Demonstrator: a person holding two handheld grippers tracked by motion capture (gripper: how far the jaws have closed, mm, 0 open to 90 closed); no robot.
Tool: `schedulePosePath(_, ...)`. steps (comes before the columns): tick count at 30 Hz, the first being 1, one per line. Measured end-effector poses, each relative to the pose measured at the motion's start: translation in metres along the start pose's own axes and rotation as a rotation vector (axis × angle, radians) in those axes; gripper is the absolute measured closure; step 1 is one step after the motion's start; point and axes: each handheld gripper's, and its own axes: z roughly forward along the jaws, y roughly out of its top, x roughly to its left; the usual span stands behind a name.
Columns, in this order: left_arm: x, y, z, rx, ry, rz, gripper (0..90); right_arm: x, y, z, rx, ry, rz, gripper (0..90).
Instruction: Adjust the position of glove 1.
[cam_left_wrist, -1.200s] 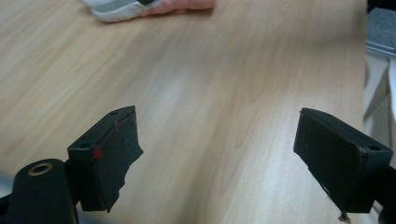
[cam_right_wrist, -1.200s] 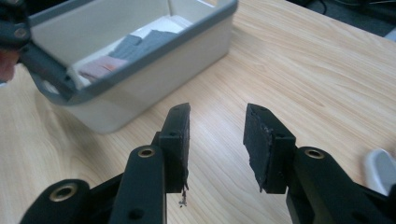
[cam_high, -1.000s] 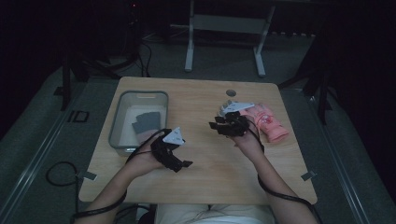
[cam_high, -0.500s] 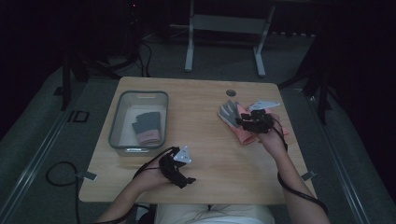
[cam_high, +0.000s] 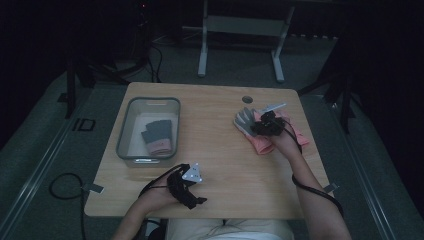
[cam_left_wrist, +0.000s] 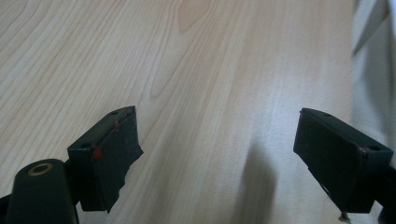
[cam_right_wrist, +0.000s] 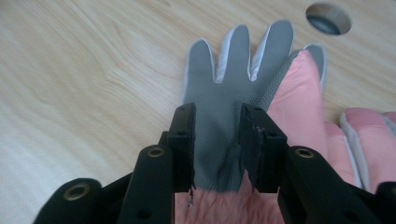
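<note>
We pinch the grey glove (cam_right_wrist: 233, 116) at the table's (cam_high: 225, 130) far right with our right gripper (cam_right_wrist: 217, 140), left gripper (cam_left_wrist: 219, 158) released.

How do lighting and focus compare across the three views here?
High view: dim, surroundings nearly black, table and bin readable. Left gripper view: bright, washed out at right, a soft shadow on the wood between the left tool's open jaws. Right gripper view: well lit, glove fingers sharp, right tool slightly soft.
</note>
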Motion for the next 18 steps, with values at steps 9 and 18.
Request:
schedulePosePath(9, 0.000, -0.007, -0.003, -0.025, 0.013, 0.006, 13.8, 0.000, 0.001, 0.033, 0.145, -0.038, -0.040, 75.3)
schedulePosePath(18, -0.002, -0.009, -0.006, -0.079, 0.011, 0.025, 13.7, 0.005, 0.001, 0.016, 0.058, -0.089, 0.124, 87.7)
